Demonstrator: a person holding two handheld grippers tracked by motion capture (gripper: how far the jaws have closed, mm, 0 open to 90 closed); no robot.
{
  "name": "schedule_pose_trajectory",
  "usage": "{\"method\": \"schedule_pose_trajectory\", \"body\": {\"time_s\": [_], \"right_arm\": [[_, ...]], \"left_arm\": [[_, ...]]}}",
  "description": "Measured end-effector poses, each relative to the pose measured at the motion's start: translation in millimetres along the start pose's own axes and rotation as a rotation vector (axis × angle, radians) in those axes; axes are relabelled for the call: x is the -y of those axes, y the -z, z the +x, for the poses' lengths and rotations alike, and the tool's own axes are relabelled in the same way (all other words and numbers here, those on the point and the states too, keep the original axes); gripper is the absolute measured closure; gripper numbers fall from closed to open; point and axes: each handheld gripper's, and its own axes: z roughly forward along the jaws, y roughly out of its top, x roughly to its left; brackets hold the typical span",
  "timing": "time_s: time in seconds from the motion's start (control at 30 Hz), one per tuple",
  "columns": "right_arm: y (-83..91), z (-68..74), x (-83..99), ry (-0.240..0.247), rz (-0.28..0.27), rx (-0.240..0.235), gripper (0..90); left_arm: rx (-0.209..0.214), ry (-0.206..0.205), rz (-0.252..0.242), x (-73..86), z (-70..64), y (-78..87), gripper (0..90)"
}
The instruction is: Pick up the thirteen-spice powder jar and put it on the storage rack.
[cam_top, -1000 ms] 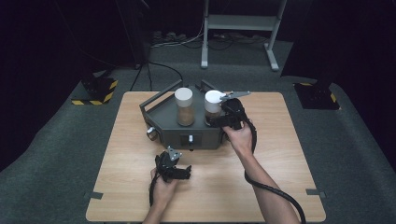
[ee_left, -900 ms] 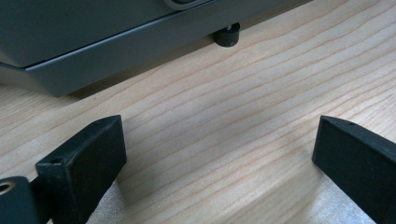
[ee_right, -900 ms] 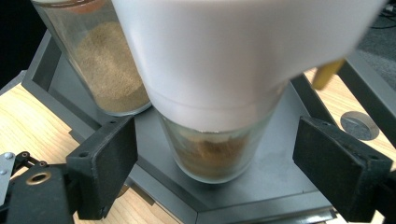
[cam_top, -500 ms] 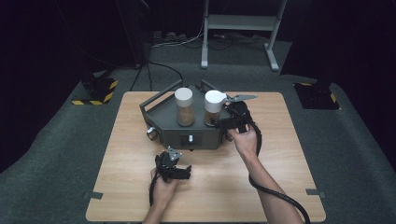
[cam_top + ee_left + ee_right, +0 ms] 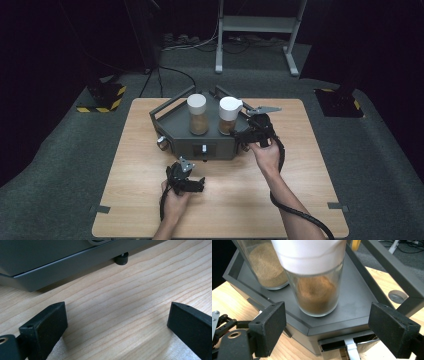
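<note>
Gaping wide, both tongs (left (image 5: pixel 200 184), right (image 5: pixel 239 134)) grip nothing beside the jar (image 5: pixel 313 277).

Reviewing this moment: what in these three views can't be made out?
- Right jar: top cut off by the upper edge of the right gripper view.
- Left jar: mostly cut off there too.
- Grey tray: left gripper view catches its lower wall and one foot.
- Knob and front label: too small in the high view.
</note>
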Motion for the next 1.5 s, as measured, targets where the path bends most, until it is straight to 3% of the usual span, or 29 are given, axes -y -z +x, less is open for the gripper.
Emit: {"method": "schedule_pose_trajectory", "body": {"time_s": [0.77, 1.5], "right_arm": [[16.4, -6.1, 26.9, -0.008, -0.021, 0.017, 15.0], [29.1, -21.5, 67.6, -0.070, -0.018, 0.033, 15.1]], "left_arm": [[-0.001, 0.001, 0.000, -0.2, -0.2, -0.1, 2.6], [0.000, 0.001, 0.000, -0.2, 0.0, -0.1, 2.6]]}}
